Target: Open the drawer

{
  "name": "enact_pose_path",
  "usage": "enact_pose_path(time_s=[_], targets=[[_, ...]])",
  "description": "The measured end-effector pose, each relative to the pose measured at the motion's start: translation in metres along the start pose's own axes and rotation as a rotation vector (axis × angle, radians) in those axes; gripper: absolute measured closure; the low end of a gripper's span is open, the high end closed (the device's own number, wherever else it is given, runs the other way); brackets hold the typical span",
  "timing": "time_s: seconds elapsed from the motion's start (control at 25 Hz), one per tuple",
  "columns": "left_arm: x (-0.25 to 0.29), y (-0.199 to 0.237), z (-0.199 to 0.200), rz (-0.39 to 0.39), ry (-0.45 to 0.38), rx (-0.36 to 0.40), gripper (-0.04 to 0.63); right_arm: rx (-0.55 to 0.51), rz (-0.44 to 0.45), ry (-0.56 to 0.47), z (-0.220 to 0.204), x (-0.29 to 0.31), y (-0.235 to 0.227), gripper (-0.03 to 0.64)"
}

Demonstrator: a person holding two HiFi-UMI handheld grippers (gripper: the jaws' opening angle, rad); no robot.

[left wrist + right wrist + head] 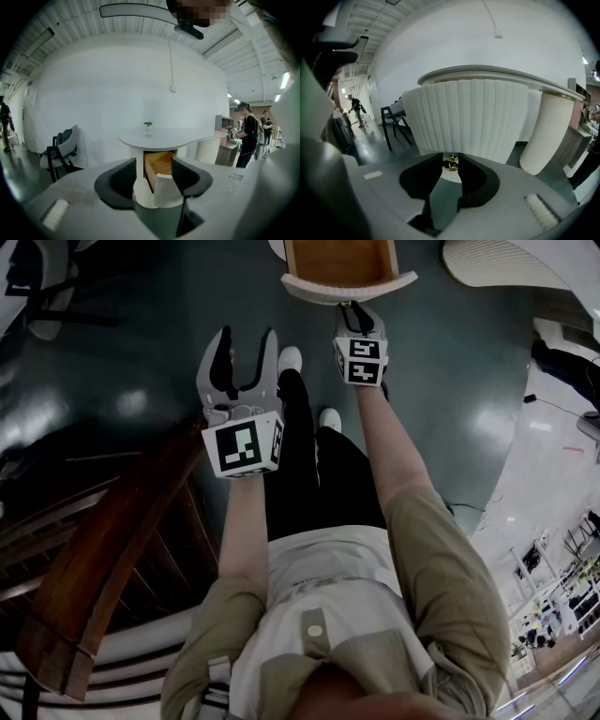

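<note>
**Right gripper on the knob, drawer out**

The drawer [339,261] stands pulled out from under a white table [168,138]. In the head view it lies at the top middle, its bare wooden inside open to the camera. Its white ribbed front [349,287] curves toward the person.

The right gripper [352,307] reaches forward and down to that front. In the right gripper view, the right gripper [451,165] has its jaws drawn in to a narrow gap, with a small brass knob [450,166] clamped between the tips. The ribbed front [464,117] fills the picture just behind the knob. A ribbed white pillar [546,136] stands to its right.

The left gripper [246,337] hangs short of the drawer, to its left, well apart from it over the dark glossy floor [122,352]. In the left gripper view, the left gripper [153,164] has its jaws spread wide with nothing between them. The drawer [159,164] shows only in the distance through the gap.

A small green plant [148,124] sits on the tabletop. A chair [61,152] stands by the wall at the left. Two people stand at the far right of the left gripper view. In the head view the person's two white shoes [291,359] show between the grippers.
</note>
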State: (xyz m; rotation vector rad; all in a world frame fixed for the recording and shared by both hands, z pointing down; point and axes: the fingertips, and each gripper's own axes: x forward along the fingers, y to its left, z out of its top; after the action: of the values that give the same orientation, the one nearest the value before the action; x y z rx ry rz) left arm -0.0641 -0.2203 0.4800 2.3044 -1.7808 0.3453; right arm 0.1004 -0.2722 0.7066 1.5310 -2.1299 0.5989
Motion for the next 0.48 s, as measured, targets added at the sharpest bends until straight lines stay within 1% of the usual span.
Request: enact_pose_path(time_s=[0.32, 0.48], targets=[[-0.0047, -0.0076, 0.0022, 0.009, -0.012, 0.008, 0.350, -0.008, 0.015, 0.001, -0.0043, -0.0050, -0.0009, 0.509], [-0.0061, -0.0097, 0.0032, 0.017, -0.017, 0.000, 0.350, -0.009, 0.016, 0.003, -0.0028, -0.0055, -0.0001, 0.509]])
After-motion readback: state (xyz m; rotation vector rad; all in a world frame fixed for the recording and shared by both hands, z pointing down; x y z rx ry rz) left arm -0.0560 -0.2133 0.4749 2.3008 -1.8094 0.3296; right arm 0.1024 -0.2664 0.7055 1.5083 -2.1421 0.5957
